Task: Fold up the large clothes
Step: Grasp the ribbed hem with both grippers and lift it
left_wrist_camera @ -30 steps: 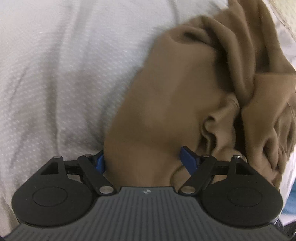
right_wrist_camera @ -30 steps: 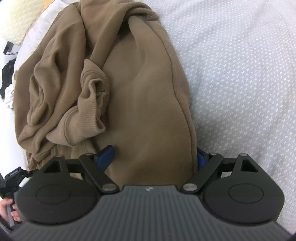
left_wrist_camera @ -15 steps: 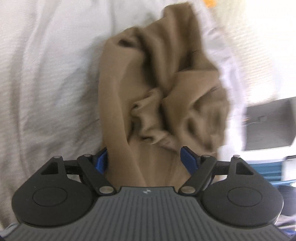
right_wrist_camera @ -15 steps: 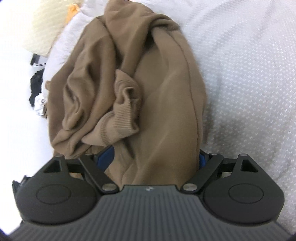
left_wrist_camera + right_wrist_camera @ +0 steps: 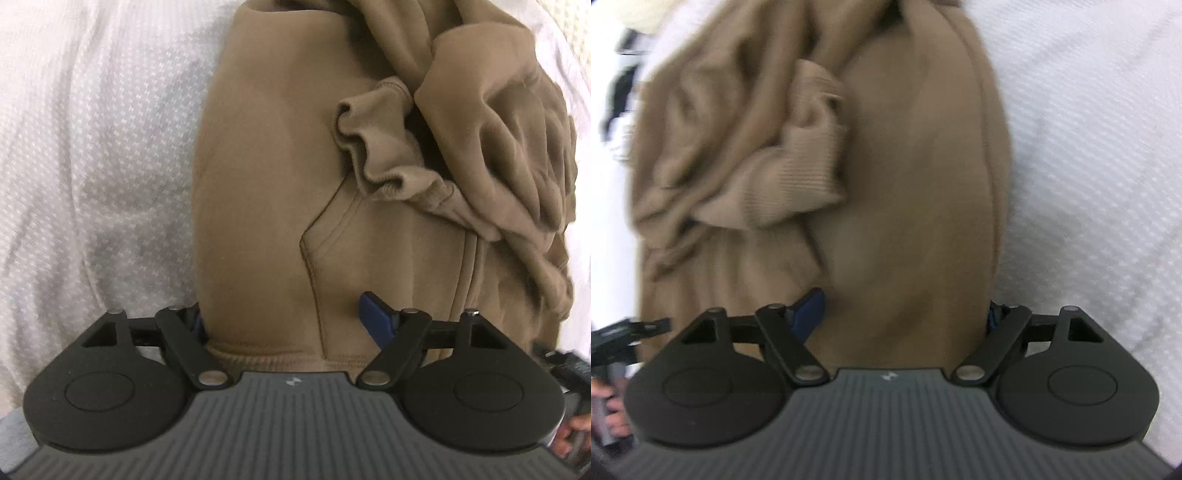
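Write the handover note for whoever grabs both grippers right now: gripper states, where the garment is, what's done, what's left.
Left gripper: jaws have just been closing, brown hoodie hem bunched between them; a firm grip is not certain.
Right gripper: jaws also just closing, hoodie's other hem side between them; view blurred.
Hoodie lies on the white bedspread, body flat near the grippers, ribbed cuff and sleeves heaped on top.
Done: both hem corners reached.
Left: spread it flat, fold sleeves in, fold the body.

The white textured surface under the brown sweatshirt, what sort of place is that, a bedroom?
Probably a bedroom, with the garment lying on a bed. The brown sweatshirt rests on a soft, wrinkled white bedspread with a woven dotted pattern, and a cream knitted cover shows at the far edge.
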The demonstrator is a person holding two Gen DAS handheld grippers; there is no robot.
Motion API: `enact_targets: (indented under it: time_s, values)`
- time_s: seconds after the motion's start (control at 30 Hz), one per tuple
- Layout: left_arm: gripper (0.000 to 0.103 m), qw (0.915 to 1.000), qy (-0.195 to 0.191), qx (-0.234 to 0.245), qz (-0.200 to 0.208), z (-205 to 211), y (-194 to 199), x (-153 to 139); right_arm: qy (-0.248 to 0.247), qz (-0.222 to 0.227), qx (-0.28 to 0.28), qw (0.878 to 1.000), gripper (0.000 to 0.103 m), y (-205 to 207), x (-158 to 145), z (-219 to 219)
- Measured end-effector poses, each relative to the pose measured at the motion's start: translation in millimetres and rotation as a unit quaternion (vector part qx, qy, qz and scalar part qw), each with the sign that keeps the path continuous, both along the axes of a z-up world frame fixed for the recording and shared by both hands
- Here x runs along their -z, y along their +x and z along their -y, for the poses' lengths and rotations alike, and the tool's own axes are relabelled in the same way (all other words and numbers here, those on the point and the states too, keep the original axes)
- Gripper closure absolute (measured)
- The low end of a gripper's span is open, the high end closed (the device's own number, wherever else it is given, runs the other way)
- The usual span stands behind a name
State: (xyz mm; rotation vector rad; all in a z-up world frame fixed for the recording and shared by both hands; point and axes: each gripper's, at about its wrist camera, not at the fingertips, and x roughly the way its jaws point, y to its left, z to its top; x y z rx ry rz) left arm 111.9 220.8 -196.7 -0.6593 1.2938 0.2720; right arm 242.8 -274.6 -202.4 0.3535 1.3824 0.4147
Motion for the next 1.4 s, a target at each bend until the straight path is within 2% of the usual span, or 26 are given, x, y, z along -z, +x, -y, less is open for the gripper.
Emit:
enact_targets:
  time_s: [0.03, 0.07, 0.13, 0.17, 0.3, 0.37, 0.47, 0.5, 0.6, 0.7, 0.77, 0.83, 0.87, 0.93, 0.97, 1.0, 1.07, 1.2, 1.4]
  values:
    - [0.036, 0.9999, 0.012, -0.003, 0.002, 0, -3, -5, 0.038, 0.011, -0.003, 0.999, 0.02, -1, -6, 4]
    - [0.039, 0.9999, 0.013, -0.004, 0.008, 6, -7, -5, 0.072, 0.02, -0.004, 0.997, 0.02, -3, -12, 9]
    - [0.055, 0.9995, 0.002, -0.016, 0.027, 3, -13, -13, 0.096, 0.04, -0.002, 0.995, 0.02, -8, -22, 14]
    - [0.058, 0.9986, -0.01, -0.03, 0.043, 2, -18, -14, 0.106, 0.046, -0.002, 0.993, 0.02, -9, -24, 15]
    - [0.061, 0.9921, -0.073, -0.053, 0.087, -13, -34, -21, 0.111, 0.04, -0.016, 0.993, 0.02, -8, -22, 11]
    - [0.061, 0.992, -0.076, -0.054, 0.084, -14, -35, -21, 0.084, 0.02, -0.031, 0.996, 0.02, -7, -16, -6]
    - [0.052, 0.996, -0.053, -0.046, 0.055, -8, -25, -7, 0.024, -0.007, -0.054, 0.998, 0.023, -6, -1, -23]
    - [0.042, 0.9978, -0.04, -0.033, 0.04, -3, -18, -3, 0.007, -0.008, -0.056, 0.998, 0.024, -6, 1, -27]
    - [0.025, 0.9999, -0.013, 0.001, 0.006, 12, -2, 5, -0.023, 0.001, -0.067, 0.997, 0.028, -10, 0, -35]
    - [0.023, 0.9999, 0.004, 0.01, -0.002, 20, 1, 8, -0.022, 0.017, -0.065, 0.998, 0.04, -16, -7, -37]
    - [0.031, 1.0, -0.001, -0.005, 0.005, 17, -4, 5, 0.007, 0.031, -0.05, 0.998, 0.05, -19, -13, -33]
    - [0.053, 0.9995, -0.012, -0.025, 0.016, 16, -6, 3, 0.026, 0.043, -0.046, 0.998, 0.06, -21, -18, -27]
    - [0.06, 0.9991, -0.018, -0.029, 0.025, 13, -11, -1, 0.037, 0.053, -0.043, 0.997, 0.064, -23, -22, -25]
    - [0.086, 0.9978, -0.028, -0.037, 0.048, 9, -19, -11, 0.063, 0.075, -0.032, 0.995, 0.073, -24, -31, -16]
    - [0.089, 0.9968, -0.032, -0.041, 0.061, 6, -24, -18, 0.074, 0.084, -0.024, 0.993, 0.074, -23, -35, -12]
    - [0.09, 0.9954, -0.036, -0.049, 0.074, 1, -29, -26, 0.085, 0.091, -0.018, 0.992, 0.076, -23, -40, -8]
    - [0.092, 0.9887, -0.066, -0.068, 0.115, -10, -43, -43, 0.11, 0.11, -0.009, 0.988, 0.079, -21, -48, 0]
    - [0.093, 0.9761, -0.08, -0.077, 0.187, -26, -64, -79, 0.162, 0.145, 0.014, 0.976, 0.084, -23, -64, 18]
    - [0.093, 0.9609, -0.105, -0.088, 0.241, -35, -86, -113, 0.232, 0.193, 0.044, 0.952, 0.088, -34, -101, 56]
